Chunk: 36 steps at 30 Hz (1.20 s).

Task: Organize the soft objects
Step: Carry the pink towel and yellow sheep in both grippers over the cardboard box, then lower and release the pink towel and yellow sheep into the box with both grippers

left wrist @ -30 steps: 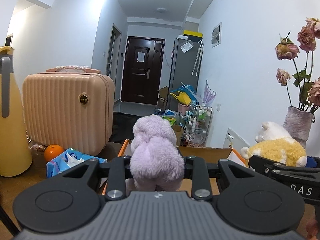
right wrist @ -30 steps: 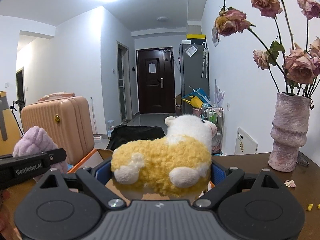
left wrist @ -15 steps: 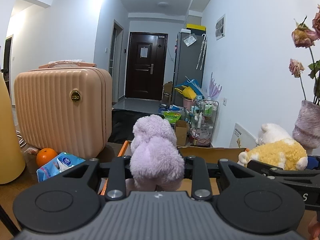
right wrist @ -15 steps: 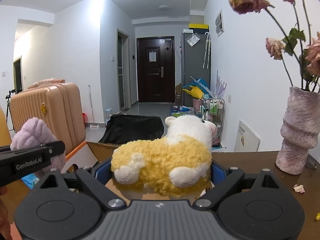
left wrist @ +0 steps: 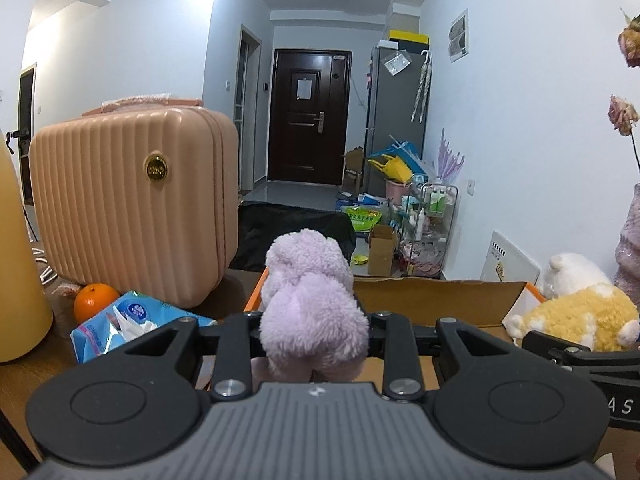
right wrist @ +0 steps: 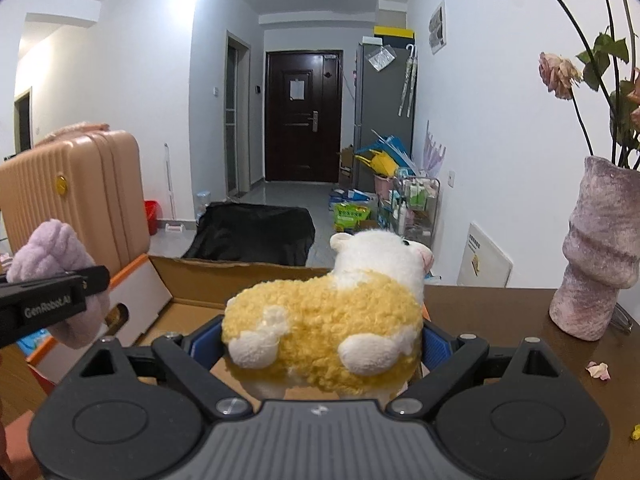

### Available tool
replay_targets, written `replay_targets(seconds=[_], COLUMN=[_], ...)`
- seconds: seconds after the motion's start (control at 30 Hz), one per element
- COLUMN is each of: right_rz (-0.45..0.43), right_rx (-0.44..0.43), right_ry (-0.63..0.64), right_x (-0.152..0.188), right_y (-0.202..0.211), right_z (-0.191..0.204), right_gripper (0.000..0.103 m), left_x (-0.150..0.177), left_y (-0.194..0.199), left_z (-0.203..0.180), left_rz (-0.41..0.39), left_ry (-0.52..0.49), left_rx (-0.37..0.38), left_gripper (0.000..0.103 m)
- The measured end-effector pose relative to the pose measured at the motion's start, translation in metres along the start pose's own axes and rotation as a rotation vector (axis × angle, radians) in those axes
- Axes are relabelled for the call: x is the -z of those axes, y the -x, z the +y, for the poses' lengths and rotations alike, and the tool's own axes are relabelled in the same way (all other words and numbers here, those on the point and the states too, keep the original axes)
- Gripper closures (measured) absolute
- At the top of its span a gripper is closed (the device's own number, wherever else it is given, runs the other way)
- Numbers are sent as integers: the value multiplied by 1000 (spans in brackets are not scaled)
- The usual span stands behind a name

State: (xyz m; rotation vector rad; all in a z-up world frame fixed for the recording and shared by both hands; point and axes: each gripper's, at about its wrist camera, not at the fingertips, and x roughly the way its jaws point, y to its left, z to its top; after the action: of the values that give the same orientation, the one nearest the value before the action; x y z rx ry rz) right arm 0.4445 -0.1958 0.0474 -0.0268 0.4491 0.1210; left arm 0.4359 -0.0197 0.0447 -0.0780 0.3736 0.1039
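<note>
Left gripper (left wrist: 314, 344) clamps purple plush (left wrist: 312, 312), right gripper (right wrist: 320, 344) clamps yellow sheep (right wrist: 324, 328) (2 toys); open cardboard box (right wrist: 240, 272) lies directly ahead, below both.

Plush toy (left wrist: 314, 312): lilac. Plush sheep (right wrist: 332, 320): yellow body, white head and feet. Suitcase (left wrist: 132, 208): ribbed peach-pink. Orange (left wrist: 94, 300): orange. Vase (right wrist: 596, 256): mottled mauve. Door (left wrist: 308, 116): dark brown.
</note>
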Motion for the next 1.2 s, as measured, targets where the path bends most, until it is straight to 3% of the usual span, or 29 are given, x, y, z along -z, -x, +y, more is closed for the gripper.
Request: replay_targets(seconds=[0.33, 0.83, 1.03, 1.2], right_rz=[32, 46, 70, 67], right_rx=[64, 74, 59, 60], right_ry=[51, 86, 61, 52], right_x=[12, 20, 17, 16], right_y=[-17, -25, -29, -30], right_z=[6, 13, 7, 5], right_gripper=[8, 8, 3, 1], left_x=[9, 13, 13, 13], left_y=[-12, -19, -18, -11], left_z=[1, 4, 7, 6], left_rz=[25, 55, 50, 9], left_ry=[-11, -8, 13, 6], left_rx=[-1, -1, -21, -30], left_gripper=[73, 69, 40, 0])
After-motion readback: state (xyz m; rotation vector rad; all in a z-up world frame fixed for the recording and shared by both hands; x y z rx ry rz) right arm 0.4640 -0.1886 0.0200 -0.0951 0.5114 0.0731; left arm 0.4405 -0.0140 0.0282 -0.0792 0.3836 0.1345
